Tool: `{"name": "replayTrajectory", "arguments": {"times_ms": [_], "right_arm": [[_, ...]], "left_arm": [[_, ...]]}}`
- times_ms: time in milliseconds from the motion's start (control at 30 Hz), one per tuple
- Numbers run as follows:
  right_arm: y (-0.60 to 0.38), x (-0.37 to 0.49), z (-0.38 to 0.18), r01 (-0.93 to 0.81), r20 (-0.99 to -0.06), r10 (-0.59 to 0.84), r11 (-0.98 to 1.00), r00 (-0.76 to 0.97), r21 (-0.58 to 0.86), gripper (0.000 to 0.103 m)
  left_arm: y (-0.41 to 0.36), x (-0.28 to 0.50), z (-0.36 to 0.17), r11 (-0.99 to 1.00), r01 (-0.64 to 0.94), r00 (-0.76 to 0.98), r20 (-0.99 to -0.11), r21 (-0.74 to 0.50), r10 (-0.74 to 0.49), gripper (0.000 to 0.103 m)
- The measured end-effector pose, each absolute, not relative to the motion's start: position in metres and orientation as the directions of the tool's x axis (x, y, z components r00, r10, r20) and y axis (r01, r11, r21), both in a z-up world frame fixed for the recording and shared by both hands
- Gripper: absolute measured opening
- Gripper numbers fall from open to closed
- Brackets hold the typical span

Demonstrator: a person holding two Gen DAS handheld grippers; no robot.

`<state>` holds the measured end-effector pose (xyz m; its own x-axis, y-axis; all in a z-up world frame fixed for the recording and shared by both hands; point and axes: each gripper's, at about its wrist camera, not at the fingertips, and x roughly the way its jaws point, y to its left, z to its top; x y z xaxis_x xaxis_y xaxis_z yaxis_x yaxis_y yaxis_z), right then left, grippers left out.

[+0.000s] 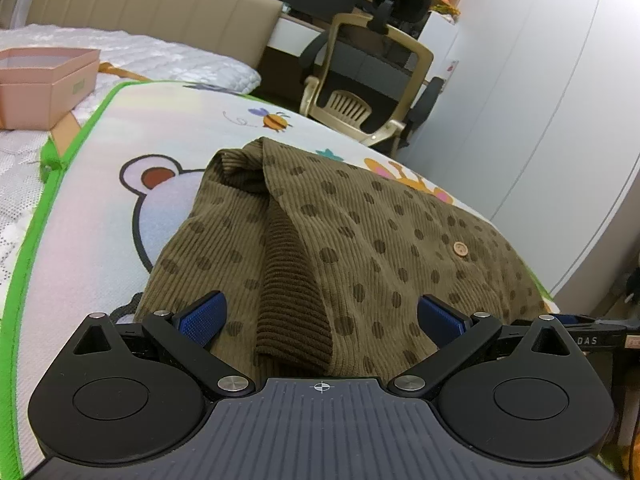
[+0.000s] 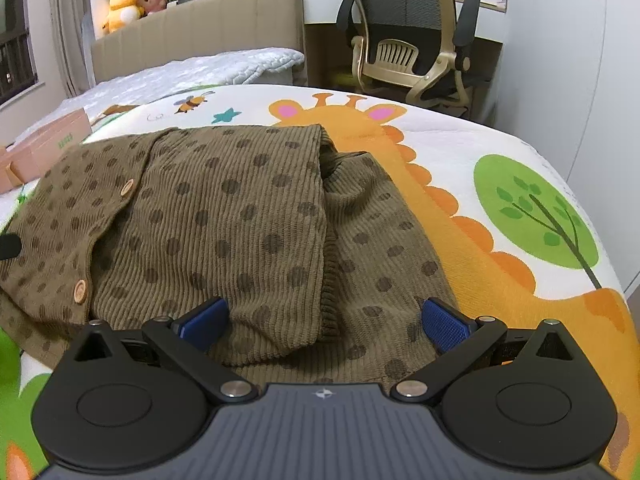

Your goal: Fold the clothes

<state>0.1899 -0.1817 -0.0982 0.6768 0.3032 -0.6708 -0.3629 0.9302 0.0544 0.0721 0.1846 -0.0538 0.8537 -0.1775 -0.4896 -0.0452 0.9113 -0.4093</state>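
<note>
**Both hand-held grippers spread over partly folded cardigan**

Left hand-held gripper (image 1: 322, 316): blue-padded fingers (image 1: 202, 318) spread wide, nothing between them, hovering above the near edge of the olive-brown ribbed knit cardigan with dark polka dots (image 1: 360, 232). Contact with the fabric can't be told from this view.

Right hand-held gripper (image 2: 324, 318): blue pads (image 2: 446, 324) also spread wide, gripping nothing, poised over the same cardigan's (image 2: 224, 216) near hem.

Cardigan lies flat on the white cartoon-print play mat with green border (image 1: 92, 208), which covers the bed. Left sleeve is folded in across the front, its darker ribbed cuff (image 1: 292, 304) pointing at the left hand-held gripper. In the right wrist view a side panel is folded over the body, its straight edge running away from the camera. Round wooden buttons (image 2: 81, 291) show along the placket.

Mat print: an orange giraffe (image 2: 460, 208) and a green tree (image 2: 536, 212) beside the cardigan, and a bee (image 1: 276, 120) beyond it.

Pink open cardboard box (image 1: 44, 84) sits on the white quilted bedding (image 1: 160, 54), well apart from the cardigan. Beige padded headboard (image 1: 152, 4) and a gold-framed mesh office chair (image 2: 408, 36) stand behind.
</note>
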Motion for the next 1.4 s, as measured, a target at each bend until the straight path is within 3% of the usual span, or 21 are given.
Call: {"name": "replayTrajectory", "arguments": {"times_ms": [1067,1233,1333,1400], "right_arm": [[-0.183,0.187,-0.097,-0.344,-0.658,0.293,0.937,0.693,0.055,0.103],[-0.206,0.172,-0.078,-0.359,-0.555,0.386,0.919,0.737,0.163,0.101],[-0.205,0.175,-0.07,-0.386,-0.523,0.418,0.906,0.743,0.176,0.096],[-0.199,0.183,-0.071,-0.404,-0.535,0.431,0.898,0.727,0.174,0.077]], "left_arm": [[0.186,0.072,-0.053,0.906,-0.038,0.851,-0.488,-0.423,-0.193,0.103],[0.191,0.066,-0.046,0.881,-0.052,0.841,-0.496,-0.471,-0.215,0.103],[0.197,0.064,-0.035,0.861,-0.021,0.842,-0.473,-0.508,-0.259,0.103],[0.197,0.07,-0.031,0.868,0.004,0.829,-0.484,-0.496,-0.281,0.102]]}}
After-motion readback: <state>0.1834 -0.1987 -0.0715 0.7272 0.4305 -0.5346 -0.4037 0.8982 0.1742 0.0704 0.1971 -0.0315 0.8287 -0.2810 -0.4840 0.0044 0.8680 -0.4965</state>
